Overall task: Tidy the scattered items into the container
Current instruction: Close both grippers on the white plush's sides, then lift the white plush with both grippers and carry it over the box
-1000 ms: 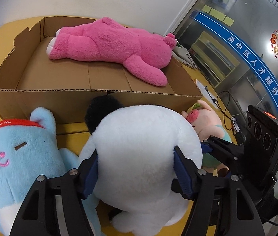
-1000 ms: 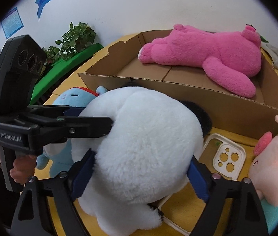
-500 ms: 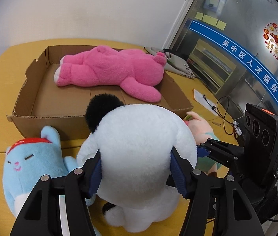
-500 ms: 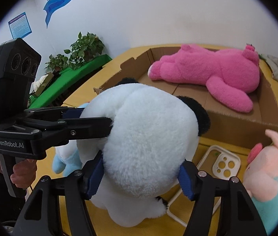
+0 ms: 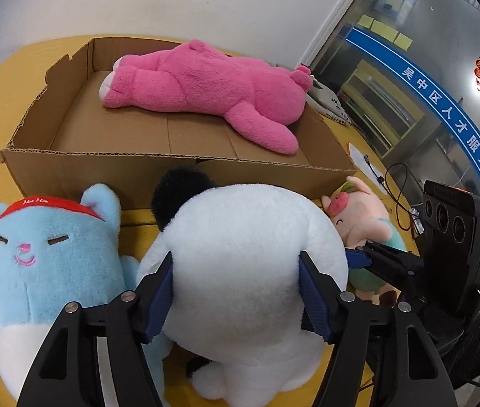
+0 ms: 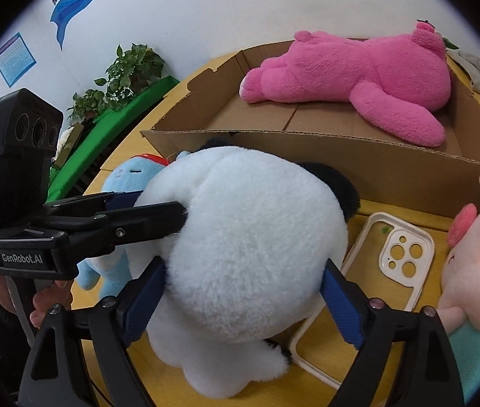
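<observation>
A white panda plush [image 5: 250,264] with black ears stands on the yellow table in front of the cardboard box [image 5: 172,176]. My left gripper [image 5: 236,291] has its blue pads dented into the plush's sides, jaws opening. My right gripper [image 6: 241,302] straddles the same panda plush [image 6: 240,237] from the other side, pads against the fur, jaws also opening. A pink plush [image 5: 206,88] lies inside the box. A blue cat plush [image 5: 36,254] lies left of the panda. A pink pig plush [image 5: 362,224] lies to its right.
A cream phone case [image 6: 402,254] lies on the table between the panda and the pig plush [image 6: 477,264]. A hand [image 6: 50,291] holds the left gripper's handle. Cables [image 5: 399,196] and papers lie right of the box. Potted plants [image 6: 128,68] stand beyond the table.
Half a second ago both grippers had the panda raised above the table; now it is back down at the earlier height. The right jaws stand wider than half a second ago.
</observation>
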`<state>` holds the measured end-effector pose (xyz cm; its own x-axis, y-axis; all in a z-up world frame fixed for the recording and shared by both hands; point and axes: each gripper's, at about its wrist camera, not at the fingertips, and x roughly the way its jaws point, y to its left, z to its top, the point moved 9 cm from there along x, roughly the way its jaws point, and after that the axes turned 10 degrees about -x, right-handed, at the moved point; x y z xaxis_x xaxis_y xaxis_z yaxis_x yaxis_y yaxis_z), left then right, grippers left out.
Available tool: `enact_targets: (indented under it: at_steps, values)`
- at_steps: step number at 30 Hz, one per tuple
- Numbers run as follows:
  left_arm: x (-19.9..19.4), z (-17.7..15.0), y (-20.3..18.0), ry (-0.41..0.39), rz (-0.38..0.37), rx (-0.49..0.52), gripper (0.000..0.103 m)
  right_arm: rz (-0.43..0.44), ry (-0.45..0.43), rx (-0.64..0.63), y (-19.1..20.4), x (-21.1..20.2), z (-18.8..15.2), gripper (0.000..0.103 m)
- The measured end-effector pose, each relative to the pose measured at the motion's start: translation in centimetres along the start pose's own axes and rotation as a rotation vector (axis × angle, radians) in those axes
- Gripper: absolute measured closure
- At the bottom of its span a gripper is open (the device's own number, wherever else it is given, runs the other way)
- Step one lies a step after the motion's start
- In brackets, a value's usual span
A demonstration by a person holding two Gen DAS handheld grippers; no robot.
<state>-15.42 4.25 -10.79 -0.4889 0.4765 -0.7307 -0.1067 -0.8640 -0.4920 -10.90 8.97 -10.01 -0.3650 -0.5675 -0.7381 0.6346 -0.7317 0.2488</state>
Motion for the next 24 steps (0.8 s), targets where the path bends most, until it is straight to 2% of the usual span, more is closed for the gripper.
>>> enact_targets:
  at_steps: [2,8,10,12,15,20,24]
  values:
    - [0.2,-0.1,0.3,-0.001,0.004,-0.004,0.032,-0.006,-0.001,-0.025,0.1,0.5,0.1,0.015]
    - [-0.9,-0.2,-0.2,-0.011,-0.026,-0.035,0.044,0.002,-0.041,-0.023,0.6,-0.3,0.1,0.039]
    - [-2.1,0.2,-0.9,-0.04,-0.024,-0.022,0.044,0.002,-0.067,-0.015,0.9,-1.3,0.4,0.044]
    - [-4.1,1.2,-2.0,-0.095,-0.028,0.006,0.044,0.0,-0.103,-0.024,1.4,-2.7,1.3,0.045]
    - [-7.6,4.4,-3.7,-0.191,-0.04,0.043,0.044,-0.016,-0.189,-0.069,2.4,-5.6,4.4,0.045]
    - [-12.1,12.2,-5.0,-0.332,0.02,0.143,0.044,-0.039,-0.335,-0.164,3.6,-8.8,12.9,0.045]
    - [-12.6,18.1,-3.0,-0.363,0.07,0.152,0.043,-0.044,-0.402,-0.185,3.6,-7.5,19.4,0.045]
